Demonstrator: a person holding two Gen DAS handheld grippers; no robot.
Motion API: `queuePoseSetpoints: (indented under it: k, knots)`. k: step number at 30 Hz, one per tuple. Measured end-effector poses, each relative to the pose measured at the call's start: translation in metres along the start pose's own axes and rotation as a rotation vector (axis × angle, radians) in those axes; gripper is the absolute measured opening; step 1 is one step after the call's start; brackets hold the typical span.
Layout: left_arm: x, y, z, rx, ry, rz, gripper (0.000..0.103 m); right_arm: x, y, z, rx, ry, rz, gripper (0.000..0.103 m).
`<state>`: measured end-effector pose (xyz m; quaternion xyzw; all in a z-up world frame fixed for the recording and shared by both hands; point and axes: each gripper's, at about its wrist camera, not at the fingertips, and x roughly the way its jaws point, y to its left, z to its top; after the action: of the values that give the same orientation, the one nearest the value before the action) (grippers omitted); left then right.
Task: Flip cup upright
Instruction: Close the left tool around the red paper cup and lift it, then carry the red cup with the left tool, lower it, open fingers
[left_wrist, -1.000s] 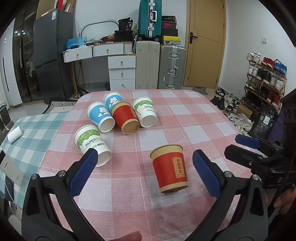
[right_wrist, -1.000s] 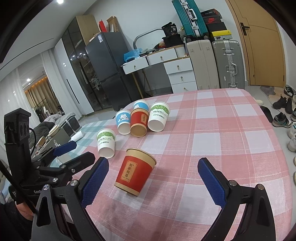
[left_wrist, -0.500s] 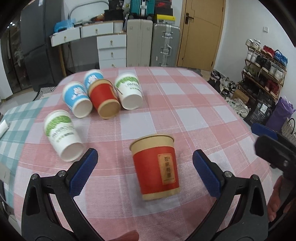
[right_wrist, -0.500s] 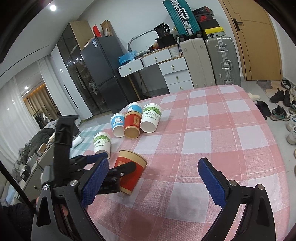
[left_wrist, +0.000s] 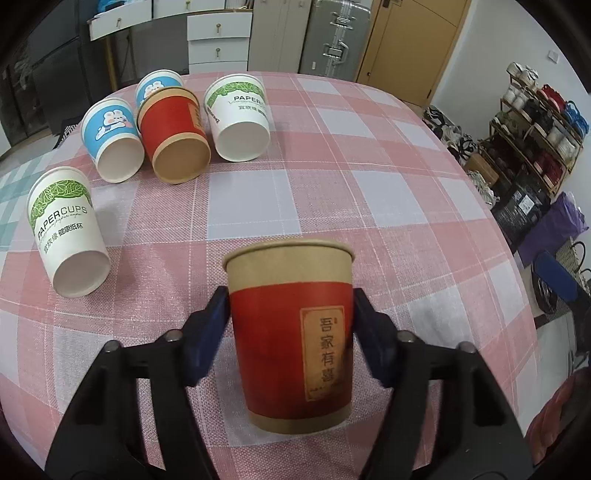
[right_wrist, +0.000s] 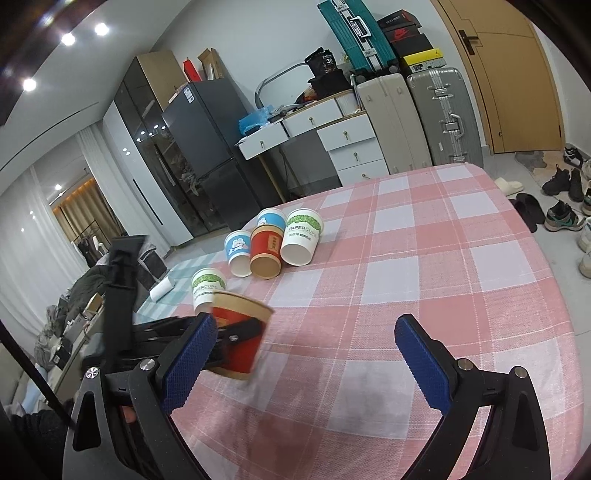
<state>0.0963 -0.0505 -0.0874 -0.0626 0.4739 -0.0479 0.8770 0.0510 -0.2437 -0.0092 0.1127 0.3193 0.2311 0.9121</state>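
A red paper cup (left_wrist: 291, 332) with a kraft rim and a gold label stands mouth up on the pink checked tablecloth (left_wrist: 369, 184). My left gripper (left_wrist: 290, 321) is shut on its sides, one blue pad on each side. In the right wrist view the same cup (right_wrist: 238, 332) sits at the left, tilted a little, with the left gripper's black fingers (right_wrist: 236, 332) around it. My right gripper (right_wrist: 306, 358) is open and empty, to the right of the cup above the cloth.
Several paper cups lie on their sides at the far left: a red one (left_wrist: 173, 140), two blue ones (left_wrist: 110, 140), two white ones (left_wrist: 238, 118) (left_wrist: 66, 232). Suitcases, drawers and a fridge (right_wrist: 207, 155) stand beyond the table. A shoe rack (left_wrist: 535, 122) is at right.
My left gripper moved forward around the red cup and closed on it. The right gripper stayed open and drew slightly back.
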Motion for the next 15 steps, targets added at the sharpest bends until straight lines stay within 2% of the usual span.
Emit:
queuePoseSetpoints:
  k: [4, 8, 15]
  knots:
    - [-0.029, -0.001, -0.003, 0.01, -0.077, 0.007, 0.062, 0.001, -0.001, 0.0, 0.001, -0.004, -0.03, 0.099]
    - [-0.059, -0.004, -0.014, 0.042, -0.112, 0.017, 0.062, 0.007, 0.001, -0.002, 0.003, 0.009, -0.049, 0.099]
    - [-0.119, -0.006, -0.046, 0.145, -0.213, 0.071, 0.062, 0.023, 0.013, -0.004, -0.029, 0.041, -0.071, 0.099]
